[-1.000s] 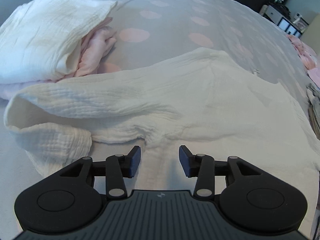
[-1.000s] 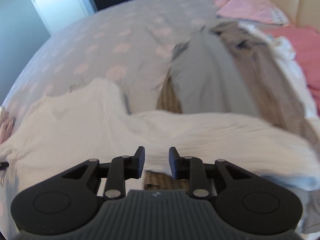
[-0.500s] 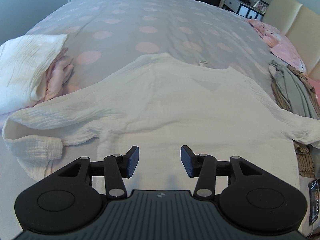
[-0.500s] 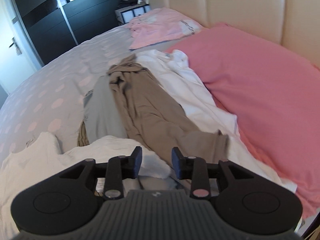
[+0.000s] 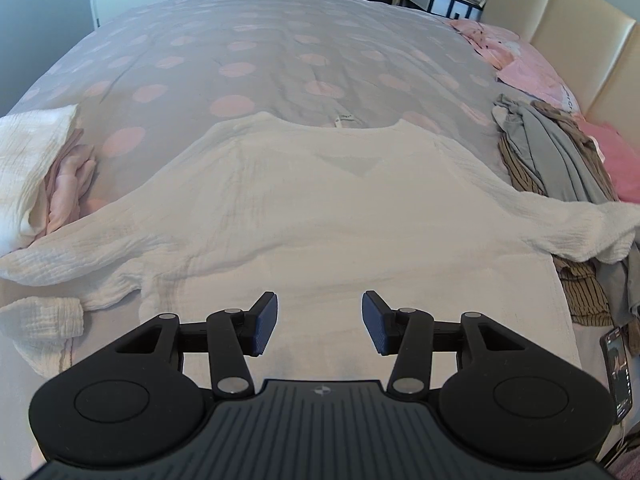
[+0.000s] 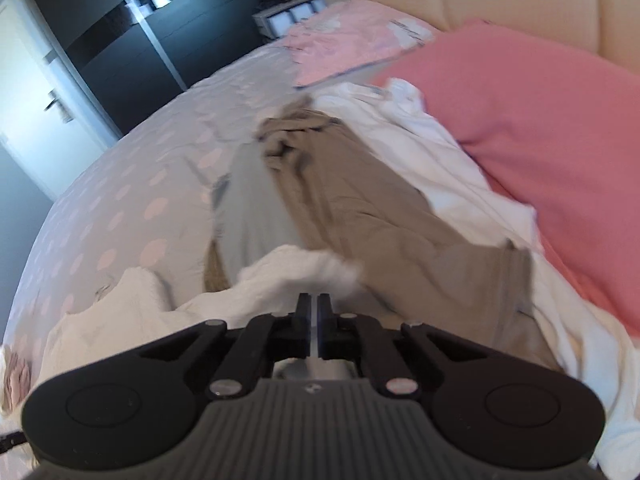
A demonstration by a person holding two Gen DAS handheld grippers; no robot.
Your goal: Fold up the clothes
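A white crinkled shirt [image 5: 320,208] lies spread flat on the dotted grey bedspread [image 5: 280,40], neck away from me and sleeves out to both sides. My left gripper [image 5: 319,320] hovers open over the shirt's near hem with nothing between its fingers. In the right wrist view my right gripper [image 6: 313,300] is shut, its tips pinching the bunched end of the shirt's right sleeve [image 6: 296,268], which rests on a heap of other clothes. The left sleeve [image 5: 80,248] lies loose on the bed.
A heap of grey, beige and striped clothes [image 5: 552,160] sits right of the shirt, next to a pink pillow [image 6: 540,120]. Folded white and pink items [image 5: 32,160] lie at the left. A phone [image 5: 618,368] lies at the bed's near right edge.
The right gripper's jaws have shut at the sleeve end after swinging right over the heap. The left gripper drew back and rose, so the whole shirt shows; its jaws stay apart.
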